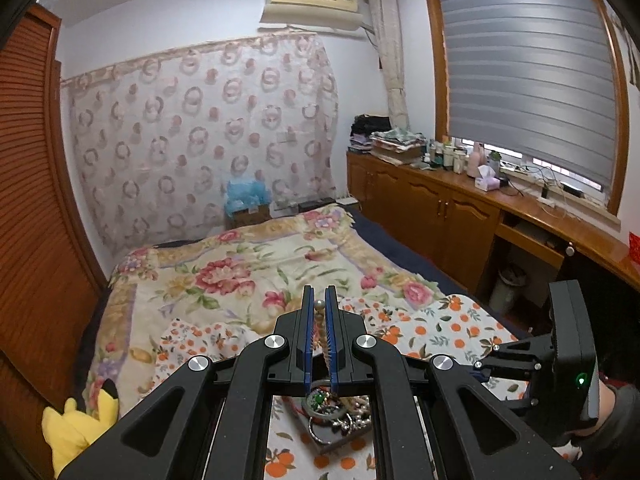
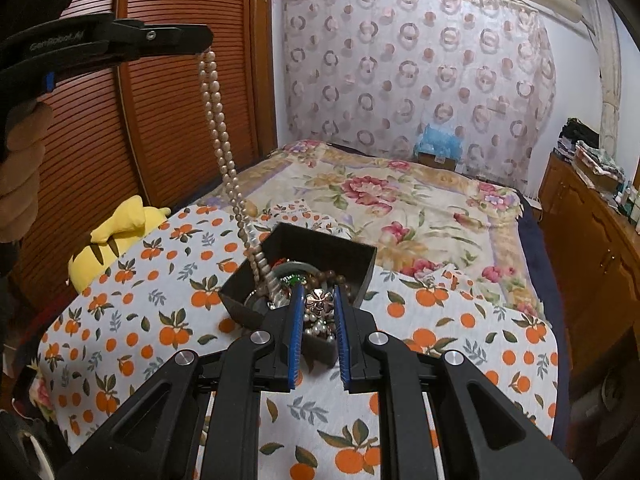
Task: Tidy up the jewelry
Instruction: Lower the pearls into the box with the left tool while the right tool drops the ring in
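While raised, left claw [image 2: 206,46] pinching pearl necklace [image 2: 218,128], dangling into box [image 2: 320,246]

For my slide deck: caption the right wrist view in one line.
Left tool lifts a pearl necklace from the black jewelry box on the orange-print cloth; right tool brackets a silver flower charm.

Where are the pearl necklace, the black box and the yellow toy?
pearl necklace [image 2: 218,136]: right wrist view, middle of hanging strand.
black box [image 2: 340,250]: right wrist view, far inner wall.
yellow toy [image 2: 120,228]: right wrist view, its body.
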Action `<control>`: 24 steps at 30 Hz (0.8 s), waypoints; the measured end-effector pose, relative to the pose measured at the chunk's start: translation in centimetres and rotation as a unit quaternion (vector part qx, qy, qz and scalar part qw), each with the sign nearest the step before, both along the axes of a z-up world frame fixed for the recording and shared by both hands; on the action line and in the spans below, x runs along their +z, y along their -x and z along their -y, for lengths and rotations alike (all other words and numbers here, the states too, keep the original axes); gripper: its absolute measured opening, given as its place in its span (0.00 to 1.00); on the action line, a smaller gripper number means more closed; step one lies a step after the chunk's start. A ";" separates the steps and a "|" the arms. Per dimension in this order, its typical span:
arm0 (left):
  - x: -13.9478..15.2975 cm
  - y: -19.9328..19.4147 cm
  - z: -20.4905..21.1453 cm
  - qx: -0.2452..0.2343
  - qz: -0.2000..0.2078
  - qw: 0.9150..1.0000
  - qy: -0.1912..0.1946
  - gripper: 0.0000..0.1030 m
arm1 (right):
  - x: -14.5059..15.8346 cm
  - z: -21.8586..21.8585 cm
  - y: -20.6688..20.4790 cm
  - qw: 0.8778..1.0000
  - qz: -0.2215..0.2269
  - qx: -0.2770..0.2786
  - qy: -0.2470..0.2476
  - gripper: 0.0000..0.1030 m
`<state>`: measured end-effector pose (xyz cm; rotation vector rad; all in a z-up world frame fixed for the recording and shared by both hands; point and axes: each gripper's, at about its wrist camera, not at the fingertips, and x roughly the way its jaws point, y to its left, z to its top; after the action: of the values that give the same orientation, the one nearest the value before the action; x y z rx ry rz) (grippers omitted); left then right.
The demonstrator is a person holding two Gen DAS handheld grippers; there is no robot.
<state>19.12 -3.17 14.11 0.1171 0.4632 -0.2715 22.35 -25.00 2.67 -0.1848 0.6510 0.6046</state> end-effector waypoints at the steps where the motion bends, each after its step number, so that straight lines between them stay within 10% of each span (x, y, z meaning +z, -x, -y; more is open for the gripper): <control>1: -0.2 -0.2 0.0 0.001 -0.002 1.000 0.001 0.05 | 0.1 -0.2 -0.1 1.000 0.000 0.001 -0.001 0.16; 24: -9.7 -2.1 -1.5 0.014 -0.089 0.996 0.012 0.05 | -4.2 -2.9 -6.2 0.998 -0.058 -0.010 -0.022 0.30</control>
<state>21.25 -1.67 4.44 0.0636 0.6381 -0.2618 28.58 -22.09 -1.55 -0.1025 0.7495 0.6128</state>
